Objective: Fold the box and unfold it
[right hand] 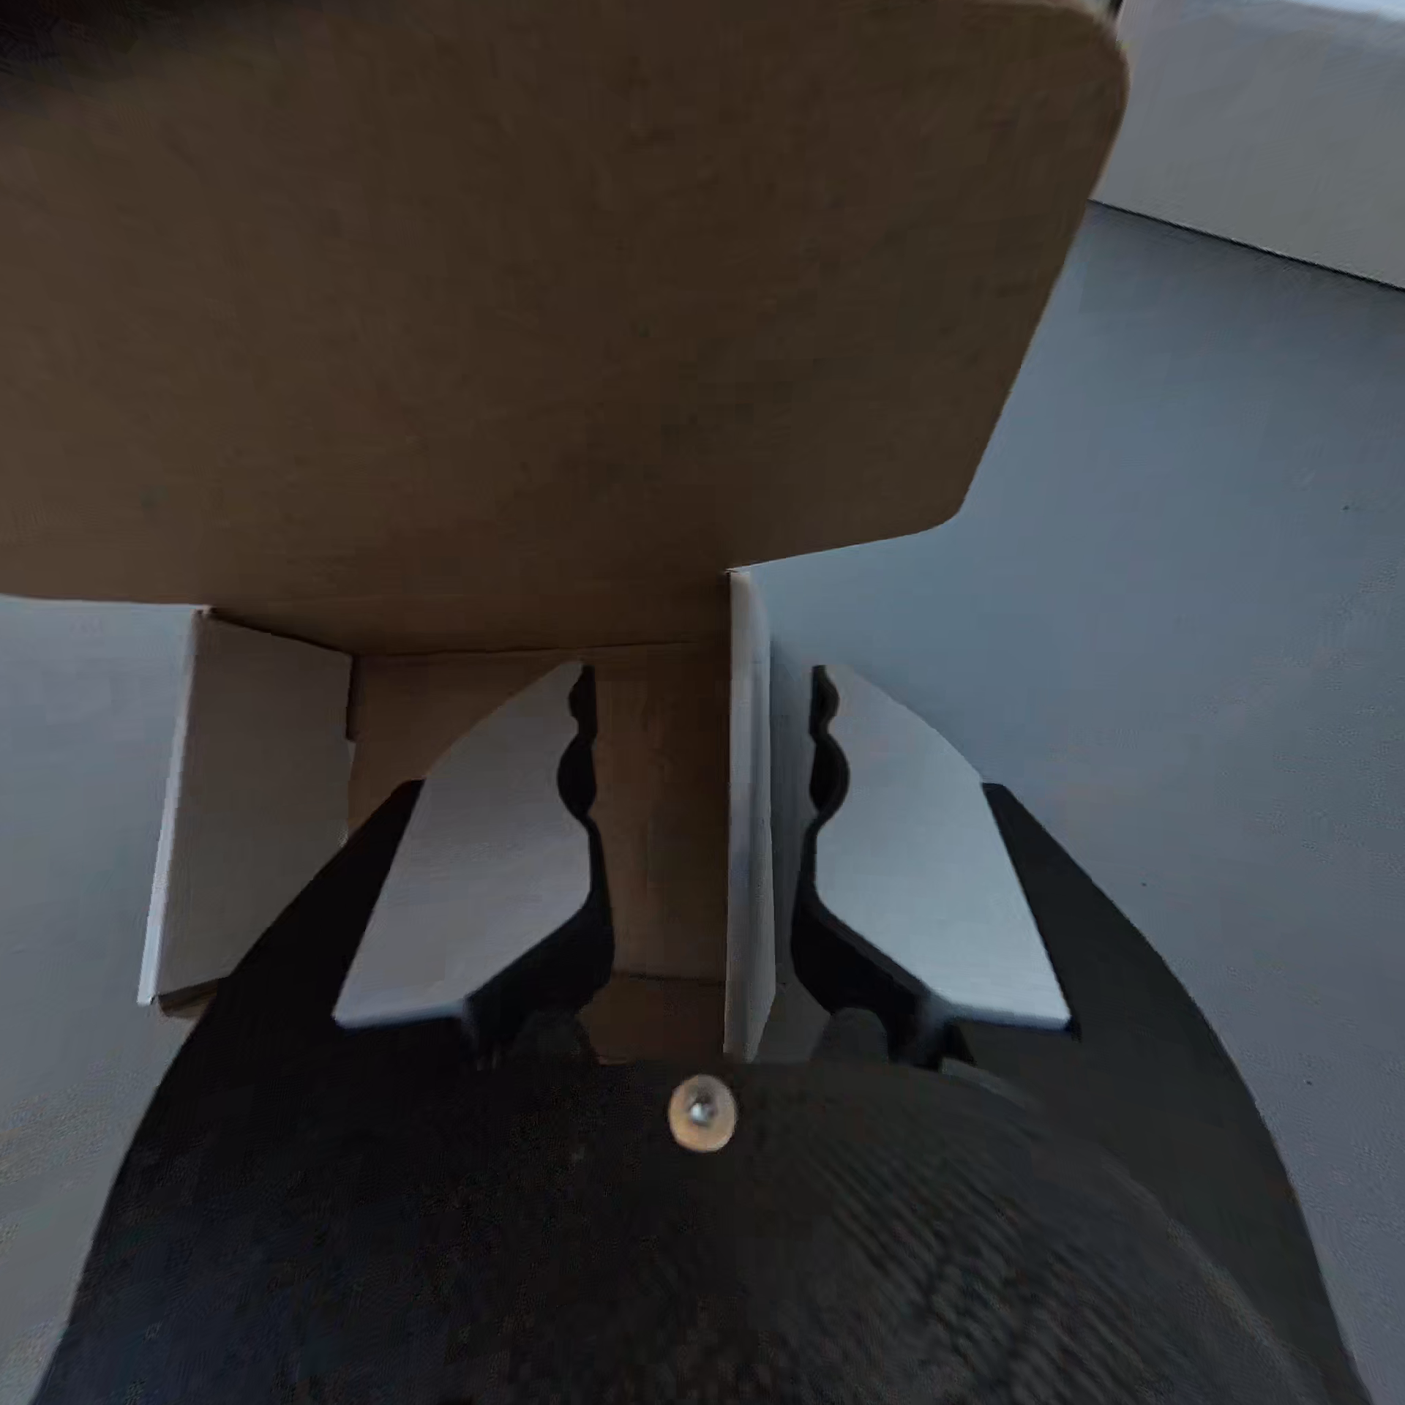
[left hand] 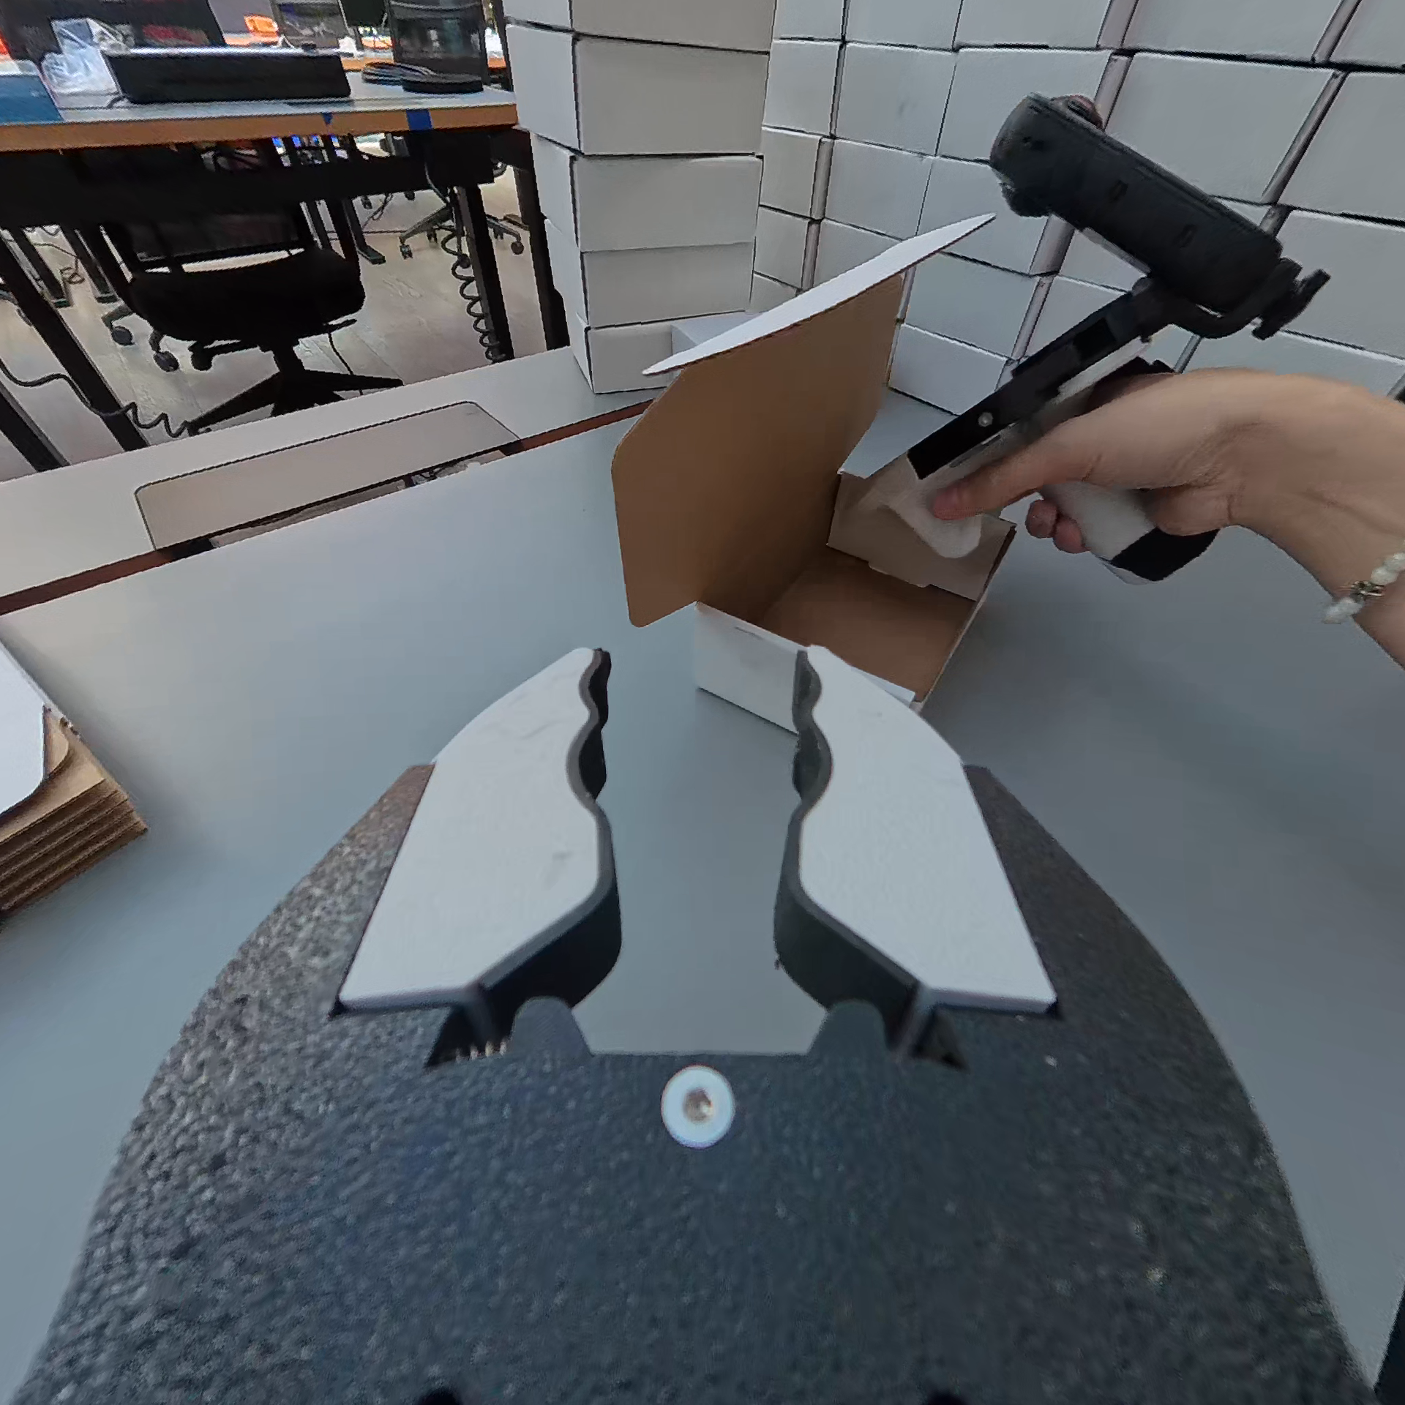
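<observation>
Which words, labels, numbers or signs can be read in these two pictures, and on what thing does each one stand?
None can be read.
The box is plain white outside and brown inside, with no print.
The stacked white boxes behind it are blank too.
The items on the far desk are too small and blurred to tell.
Both tools bear no marking.

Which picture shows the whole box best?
The left wrist view: the box sits on the table, lid up, with the right claw reaching in. The right wrist view shows only its brown inside and one white wall, close up.
</observation>
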{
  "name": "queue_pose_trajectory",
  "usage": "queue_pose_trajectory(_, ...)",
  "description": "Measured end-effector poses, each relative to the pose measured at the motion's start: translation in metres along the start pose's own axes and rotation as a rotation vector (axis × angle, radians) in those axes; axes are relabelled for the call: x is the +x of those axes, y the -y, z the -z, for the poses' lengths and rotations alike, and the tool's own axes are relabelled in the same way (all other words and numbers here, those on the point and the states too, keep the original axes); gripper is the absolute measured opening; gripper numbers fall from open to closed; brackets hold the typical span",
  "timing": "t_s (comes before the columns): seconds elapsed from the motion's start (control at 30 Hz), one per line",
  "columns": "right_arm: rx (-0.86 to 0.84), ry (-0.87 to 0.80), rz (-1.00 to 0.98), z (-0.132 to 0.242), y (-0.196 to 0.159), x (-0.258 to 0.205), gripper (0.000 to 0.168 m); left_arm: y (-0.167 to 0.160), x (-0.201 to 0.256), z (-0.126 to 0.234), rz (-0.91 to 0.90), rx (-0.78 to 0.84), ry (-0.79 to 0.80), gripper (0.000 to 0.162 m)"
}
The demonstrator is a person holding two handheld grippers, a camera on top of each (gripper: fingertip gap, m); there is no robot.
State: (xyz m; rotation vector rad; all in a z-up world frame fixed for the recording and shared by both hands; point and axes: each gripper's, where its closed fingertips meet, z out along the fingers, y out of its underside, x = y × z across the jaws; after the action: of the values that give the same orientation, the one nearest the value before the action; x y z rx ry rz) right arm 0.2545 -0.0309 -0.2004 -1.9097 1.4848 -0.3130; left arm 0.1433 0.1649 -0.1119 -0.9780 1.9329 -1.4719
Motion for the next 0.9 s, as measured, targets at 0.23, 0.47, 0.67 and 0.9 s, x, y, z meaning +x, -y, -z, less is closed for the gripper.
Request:
queue_pose_trajectory(0.23,0.187,0.268,0.179,0.045,0.022,0.021,0.078,0.008,-0.01,-0.011,0.108,0.148,-0.063,0.045)
queue_pose_trajectory(0.47,0.509,0.581,0.493,0.061,0.075,0.016,0.064,0.016,-0.02,-0.033,-0.021,0.107,-0.201,0.041)
queue_pose_trajectory(0.67,0.506,0.861,0.555,0.064,0.082,0.013,0.049,0.018,-0.023,-0.061,-0.146,0.025,-0.323,0.04)
queue_pose_trajectory(0.9,0.445,1.01,0.635,0.067,0.082,0.011,0.045,0.027,-0.023,-0.084,-0.111,-0.006,-0.473,0.038)
